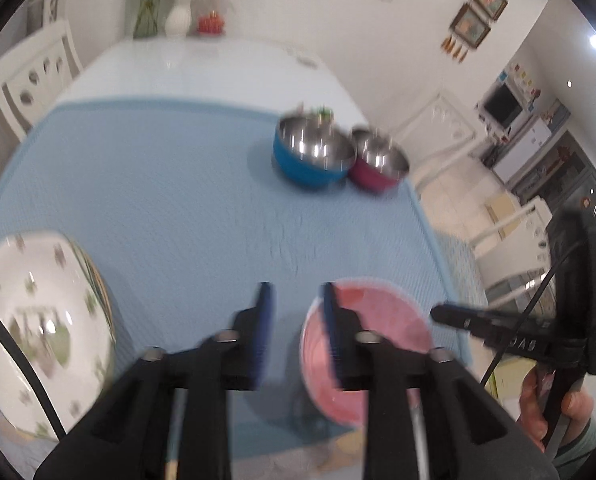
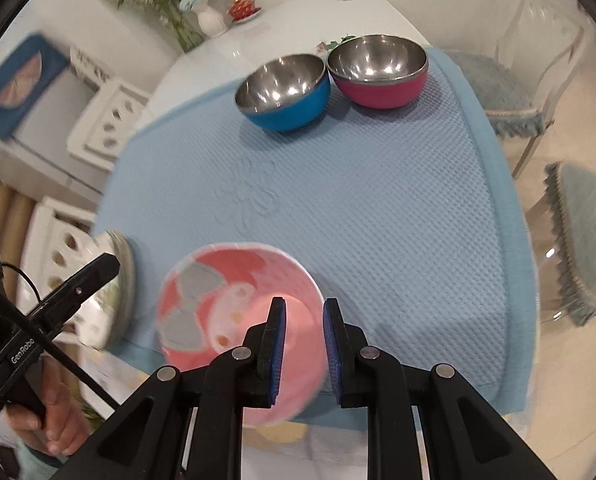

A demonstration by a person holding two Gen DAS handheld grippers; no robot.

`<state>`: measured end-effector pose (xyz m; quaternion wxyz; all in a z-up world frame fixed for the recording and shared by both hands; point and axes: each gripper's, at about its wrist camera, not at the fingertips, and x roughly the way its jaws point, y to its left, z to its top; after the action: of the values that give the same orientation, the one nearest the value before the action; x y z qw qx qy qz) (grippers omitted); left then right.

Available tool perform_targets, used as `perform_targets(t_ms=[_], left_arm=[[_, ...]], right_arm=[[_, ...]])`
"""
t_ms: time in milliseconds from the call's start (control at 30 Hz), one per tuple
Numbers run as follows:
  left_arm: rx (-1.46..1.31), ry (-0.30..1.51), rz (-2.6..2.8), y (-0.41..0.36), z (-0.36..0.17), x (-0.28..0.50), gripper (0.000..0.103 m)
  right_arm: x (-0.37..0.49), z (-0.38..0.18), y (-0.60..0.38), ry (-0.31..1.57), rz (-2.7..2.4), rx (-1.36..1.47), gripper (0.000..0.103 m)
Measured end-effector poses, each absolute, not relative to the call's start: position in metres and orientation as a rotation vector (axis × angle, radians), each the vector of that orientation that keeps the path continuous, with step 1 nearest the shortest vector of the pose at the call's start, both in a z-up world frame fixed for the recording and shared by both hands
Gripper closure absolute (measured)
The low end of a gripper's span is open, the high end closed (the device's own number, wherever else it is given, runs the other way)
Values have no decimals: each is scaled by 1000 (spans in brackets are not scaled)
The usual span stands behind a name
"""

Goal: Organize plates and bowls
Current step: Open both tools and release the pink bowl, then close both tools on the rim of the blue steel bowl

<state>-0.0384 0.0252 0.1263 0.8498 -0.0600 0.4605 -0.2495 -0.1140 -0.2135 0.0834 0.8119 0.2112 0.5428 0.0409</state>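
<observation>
Black two-finger left gripper [image 1: 294, 332] with blue pads is hanging above the light blue textured mat [image 1: 170, 200], its jaws standing narrowly apart with nothing between them. Just right of it, the pink plastic bowl with a cartoon face printed inside [image 1: 372, 332] is sitting near the mat's front edge; the right finger is overlapping its rim in this view, though contact cannot be told through the blur. At the left edge, a white ceramic dish with green floral print [image 1: 46, 328] is lying on top of what appears to be a striped plate. Far right on the mat, a blue steel-lined bowl [image 1: 312, 152] and a magenta steel-lined bowl [image 1: 378, 162] are standing upright, touching or nearly so. In the right wrist view, the right gripper [image 2: 304, 340] is hovering over the pink bowl's right rim, its fingers likewise narrowly parted and one finger on either side of the rim; whether they are touching it cannot be told. The mat is covering a white table [image 1: 210, 64].
</observation>
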Motion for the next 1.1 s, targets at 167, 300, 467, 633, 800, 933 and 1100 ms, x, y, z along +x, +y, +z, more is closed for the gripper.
perform_targets(t_ms=[167,300,467,633,800,933,1100], left_arm=[[-137,911,-549,17,152,-4,54],[-135,901,-576,5,160,27,47],[-169,933,-609,-7,154,76,35],[-186,1001,-623,-25,129,133,35],[-217,1082,-645,-43,95,185,37],[-195,1134,-653,-59,67,214,45],[-164,1181,-685,-77,44,230,69]], right_arm=[[-89,95,-228,1134,110,584,85],[-63,98,-237,1121,115,650,68],[-30,92,-252,1079,132,784,53],[16,73,-260,1097,84,826,53],[61,50,-266,1121,45,828,53],[89,33,-266,1138,25,792,53],[112,21,-262,1148,19,735,53]])
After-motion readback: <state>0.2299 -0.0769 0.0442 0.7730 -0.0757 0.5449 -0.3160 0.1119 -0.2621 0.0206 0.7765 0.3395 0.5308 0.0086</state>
